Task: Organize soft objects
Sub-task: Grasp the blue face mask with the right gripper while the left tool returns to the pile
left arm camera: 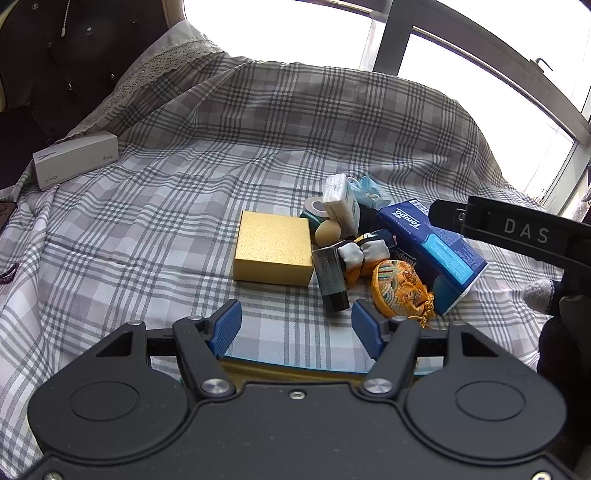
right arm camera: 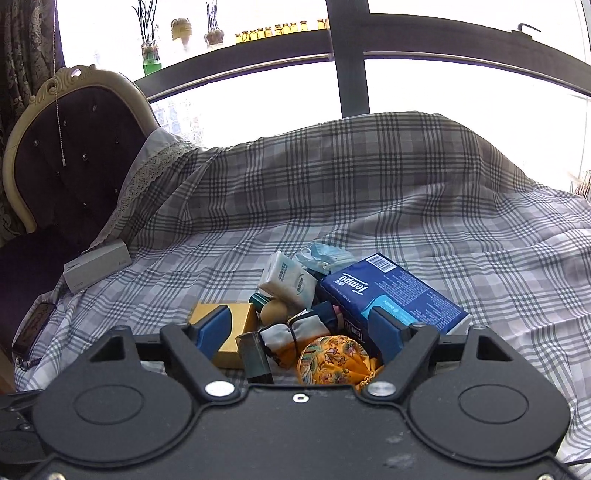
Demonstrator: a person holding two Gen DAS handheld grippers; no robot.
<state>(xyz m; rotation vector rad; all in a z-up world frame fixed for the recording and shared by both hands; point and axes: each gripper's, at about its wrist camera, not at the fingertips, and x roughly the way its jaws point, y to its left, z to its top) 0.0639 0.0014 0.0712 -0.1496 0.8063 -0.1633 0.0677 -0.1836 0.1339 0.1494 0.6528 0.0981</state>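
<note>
Your pile sits mid-bed on the grey-and-white checked bedsheet (left arm camera: 155, 221). Readable writing: "Tempo" on the one blue tissue pack (left arm camera: 434, 240), lying tilted at the pile's right; "vivo" on the one white cardboard box (left arm camera: 74, 160), well apart at the left by the lace-edged pillow (left arm camera: 159, 70); "DAS" on the black arm crossing the left view's right edge. The white tissue packet's (right arm camera: 288, 278) print is too small to read.

One square gold box (left arm camera: 273, 253), one orange embroidered pouch (left arm camera: 400, 290), one dark green tube (left arm camera: 330, 280), one beige egg-shaped sponge (left arm camera: 327, 230).

Only the right view shows the windowsill's row of small amber bottles (right arm camera: 280, 31) and the tufted headboard (right arm camera: 74, 147).

Your left hand-held gripper (left arm camera: 295, 326) hovers wide and empty before the pile; your right hand-held gripper (right arm camera: 301, 326) is also wide, holding nothing.
</note>
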